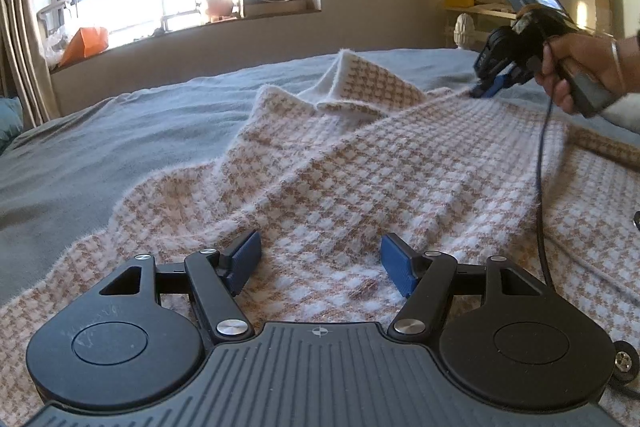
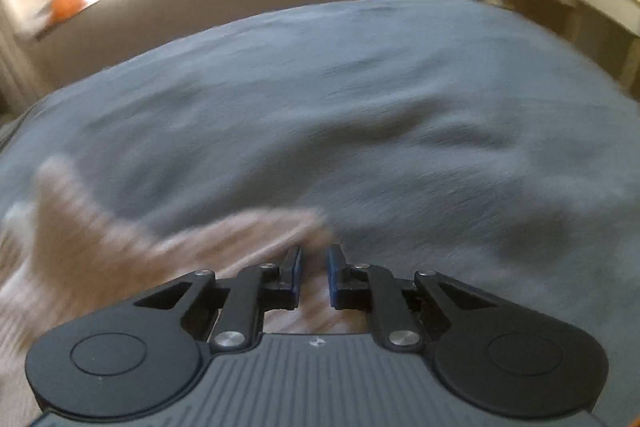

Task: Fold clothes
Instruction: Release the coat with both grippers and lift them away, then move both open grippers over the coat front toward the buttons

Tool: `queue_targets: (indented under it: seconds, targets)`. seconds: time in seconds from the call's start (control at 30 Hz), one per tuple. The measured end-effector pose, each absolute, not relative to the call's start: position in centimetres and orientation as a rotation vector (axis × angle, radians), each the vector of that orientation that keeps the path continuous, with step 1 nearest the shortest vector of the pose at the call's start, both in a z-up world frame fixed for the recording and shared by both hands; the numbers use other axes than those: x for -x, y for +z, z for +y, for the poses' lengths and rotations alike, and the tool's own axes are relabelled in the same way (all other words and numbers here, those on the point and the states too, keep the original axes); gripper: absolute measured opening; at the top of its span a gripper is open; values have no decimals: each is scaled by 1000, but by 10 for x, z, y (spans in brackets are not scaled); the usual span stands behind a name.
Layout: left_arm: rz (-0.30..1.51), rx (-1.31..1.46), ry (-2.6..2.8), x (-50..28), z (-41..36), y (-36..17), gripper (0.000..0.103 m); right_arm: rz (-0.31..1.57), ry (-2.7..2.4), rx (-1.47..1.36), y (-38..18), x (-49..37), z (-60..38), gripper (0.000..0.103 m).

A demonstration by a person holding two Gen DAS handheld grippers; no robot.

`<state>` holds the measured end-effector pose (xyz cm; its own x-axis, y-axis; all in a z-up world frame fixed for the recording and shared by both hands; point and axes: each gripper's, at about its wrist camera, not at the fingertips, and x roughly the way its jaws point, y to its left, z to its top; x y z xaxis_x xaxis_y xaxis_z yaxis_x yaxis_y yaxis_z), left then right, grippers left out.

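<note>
blue-padded left tongs (image 1: 320,263) sit lowest in the left wrist view, jaws well apart with nothing between them, hovering over or resting on the near part of a tan-and-white checked knit garment (image 1: 360,179). it lies spread on a bed with a grey cover (image 1: 120,131), and its long axis runs from about 7 o'clock near the camera up toward 1 o'clock. at the far end, around 12 o'clock, one part of it is folded back (image 1: 360,83), its edge standing slightly off the bed.

right tongs (image 1: 486,89) appear at 2 o'clock in that view, held by a hand (image 1: 576,67), tips down at the far right edge of the garment; a black cable (image 1: 540,187) hangs from the tool across the knit. whether the tips touch the cloth i cannot tell.

in the right wrist view, heavily blurred, the right tongs (image 2: 314,277) stand with jaws nearly together, a narrow gap showing between the pads, and the garment's edge (image 2: 120,251) lies beneath and to 9 o'clock of them. whether cloth is pinched is unclear. grey bed cover (image 2: 360,107) fills the rest, toward 12 o'clock.
</note>
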<state>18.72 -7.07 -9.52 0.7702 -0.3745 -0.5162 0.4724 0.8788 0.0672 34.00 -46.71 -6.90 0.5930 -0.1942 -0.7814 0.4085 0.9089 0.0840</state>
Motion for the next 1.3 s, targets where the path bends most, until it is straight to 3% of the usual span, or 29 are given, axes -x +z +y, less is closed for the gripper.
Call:
queue_targets:
  seconds: [0.27, 0.33, 0.43, 0.67, 0.9, 1.07, 1.3]
  targets:
    - [519, -189, -468, -189, -69, -96, 67, 882, -110, -432, 18, -261, -500, 17]
    - [519, -191, -467, -188, -70, -96, 67, 950, -15, -438, 30, -245, -498, 24]
    - [520, -195, -465, -188, -70, -96, 67, 1054, 29, -342, 20, -225, -480, 25]
    - [524, -204, -462, -188, -72, -95, 67, 1089, 30, -54, -60, -214, -428, 26]
    - [535, -229, -454, -188, -75, -93, 68, 1190, -31, 193, -18, -192, -410, 27]
    - [542, -243, -445, -188, -76, -91, 68, 1167, 33, 174, 14, -146, -401, 28]
    - [605, -221, -382, -187, -66, -63, 70, 1010, 78, -70, -28, -139, -376, 28]
